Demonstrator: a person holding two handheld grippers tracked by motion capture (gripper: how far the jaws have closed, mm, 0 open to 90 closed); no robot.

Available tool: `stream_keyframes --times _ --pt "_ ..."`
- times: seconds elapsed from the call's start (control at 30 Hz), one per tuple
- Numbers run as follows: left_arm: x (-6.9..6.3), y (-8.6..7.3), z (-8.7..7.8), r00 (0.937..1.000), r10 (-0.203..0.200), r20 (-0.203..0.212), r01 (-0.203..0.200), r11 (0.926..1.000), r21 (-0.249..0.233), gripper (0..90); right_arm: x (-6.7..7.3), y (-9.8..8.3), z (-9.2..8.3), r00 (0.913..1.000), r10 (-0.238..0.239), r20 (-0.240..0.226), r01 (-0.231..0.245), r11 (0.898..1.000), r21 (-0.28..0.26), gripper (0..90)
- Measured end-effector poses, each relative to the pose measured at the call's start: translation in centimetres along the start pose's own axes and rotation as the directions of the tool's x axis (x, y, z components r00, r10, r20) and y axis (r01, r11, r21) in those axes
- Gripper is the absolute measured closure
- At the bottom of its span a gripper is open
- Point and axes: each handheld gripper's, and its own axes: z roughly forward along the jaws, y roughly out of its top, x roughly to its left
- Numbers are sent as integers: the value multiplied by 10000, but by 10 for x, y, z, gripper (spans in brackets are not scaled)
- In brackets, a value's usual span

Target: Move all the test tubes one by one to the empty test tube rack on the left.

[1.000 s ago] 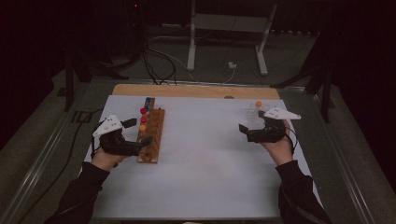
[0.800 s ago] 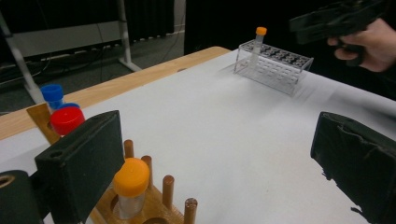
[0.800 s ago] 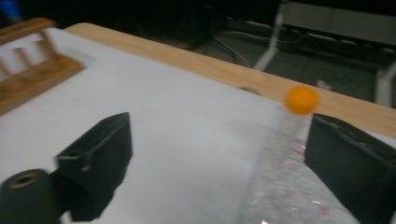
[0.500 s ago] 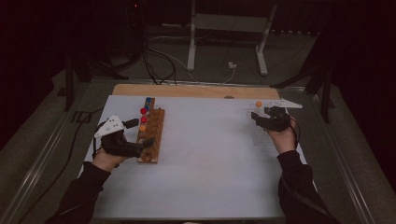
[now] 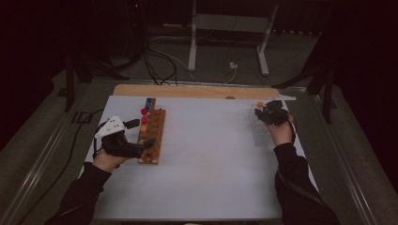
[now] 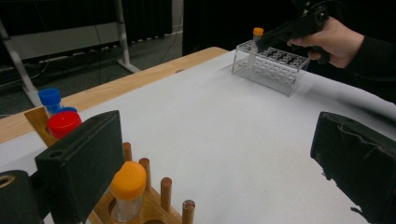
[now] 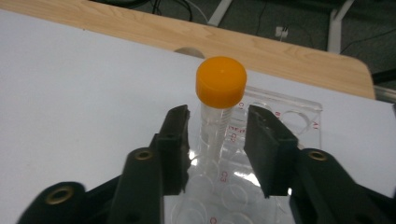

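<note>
Looking down from high: left gripper [image 5: 146, 133] spread wide by wooden rack [image 5: 153, 134]; right gripper [image 5: 259, 111] at clear rack [image 5: 261, 132]. Left gripper view: jaws apart, nothing between, orange-cap tube [image 6: 127, 190] in wooden rack. Right gripper view: jaws parted w/ gaps round orange-capped tube [image 7: 218, 100] standing in clear rack; red marks "C3", "A" readable.

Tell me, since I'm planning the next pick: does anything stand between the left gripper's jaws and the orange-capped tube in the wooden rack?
Nothing visible does. The left gripper is open, and the orange-capped tube stands in the wooden rack just beside its near jaw.
</note>
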Motion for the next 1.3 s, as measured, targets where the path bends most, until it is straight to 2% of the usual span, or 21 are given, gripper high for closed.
stream_keyframes --times 0.23,0.47,0.7,0.9,1.03,1.1,1.3 --pt "0 -1 0 10000 -11 5 11 10000 15 36 -1 2 10 9999 136 -24 -135 9995 288 706" --pt "2 -1 0 9999 -108 -12 108 9999 -21 36 0 3 9 9999 142 -39 -141 9999 94 750" --pt "2 0 0 10000 -46 43 46 10000 30 36 -3 12 -10 9997 190 -157 -199 9982 -568 752" --pt "0 1 1 9999 -26 125 25 10000 93 36 1 21 -34 9997 -234 -78 224 9936 -1109 752" --pt "-2 3 2 9997 29 243 -31 10000 92 36 6 24 -50 9980 -502 -392 437 9875 -1511 752" --pt "-4 4 4 9995 29 302 -33 9999 131 37 12 24 -57 9947 -696 -753 561 9841 -1683 752" --pt "-10 8 9 9979 219 608 -238 9992 307 37 35 13 -70 9755 -1490 -1617 1173 9746 -1905 751"
